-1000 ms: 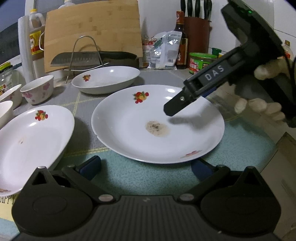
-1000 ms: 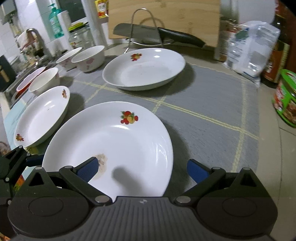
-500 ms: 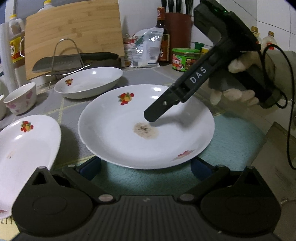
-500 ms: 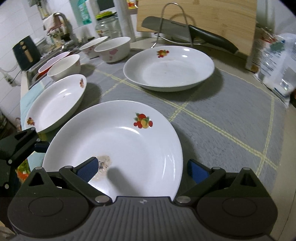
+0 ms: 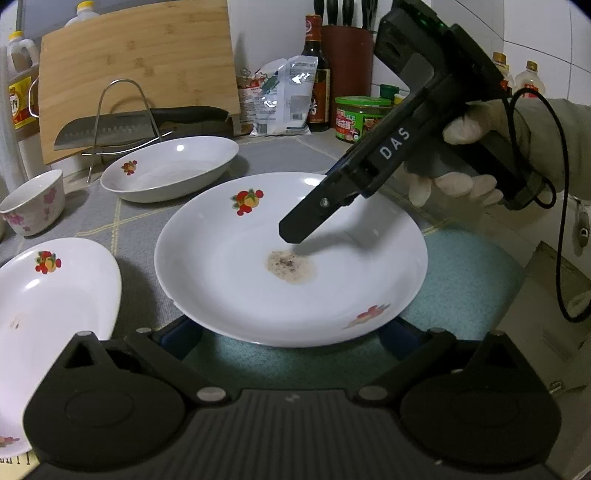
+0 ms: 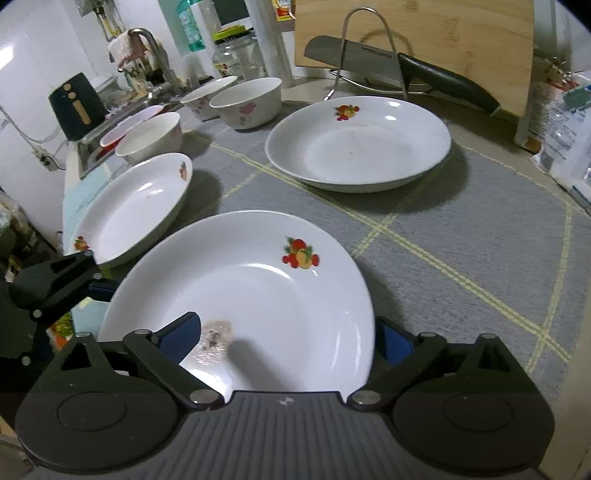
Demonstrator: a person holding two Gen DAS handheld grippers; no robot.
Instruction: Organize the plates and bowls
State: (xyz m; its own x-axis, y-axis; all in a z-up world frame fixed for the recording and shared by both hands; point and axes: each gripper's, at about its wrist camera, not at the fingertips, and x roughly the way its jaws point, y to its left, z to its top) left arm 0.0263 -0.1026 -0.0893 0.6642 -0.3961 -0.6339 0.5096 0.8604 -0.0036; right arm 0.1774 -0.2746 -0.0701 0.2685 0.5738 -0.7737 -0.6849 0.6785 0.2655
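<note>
Countertop (image 6: 546,173) bears grey mat (image 6: 461,221), holding plates and bowls.

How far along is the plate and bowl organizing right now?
Nothing looks stacked yet. The right hand-held gripper is closing across the stained plate, one finger inside, one past the rim. Left: the plate beside it, the far plate and the bowls are all separate on the mat.

I stand at a counter laid with a grey mat (image 6: 461,206) crossed by yellow lines. Behind the mat a bamboo cutting board (image 5: 140,70) leans on the white tiled wall (image 5: 535,33); left of it sits a sink (image 6: 122,122) with its faucet (image 6: 151,48).
</note>
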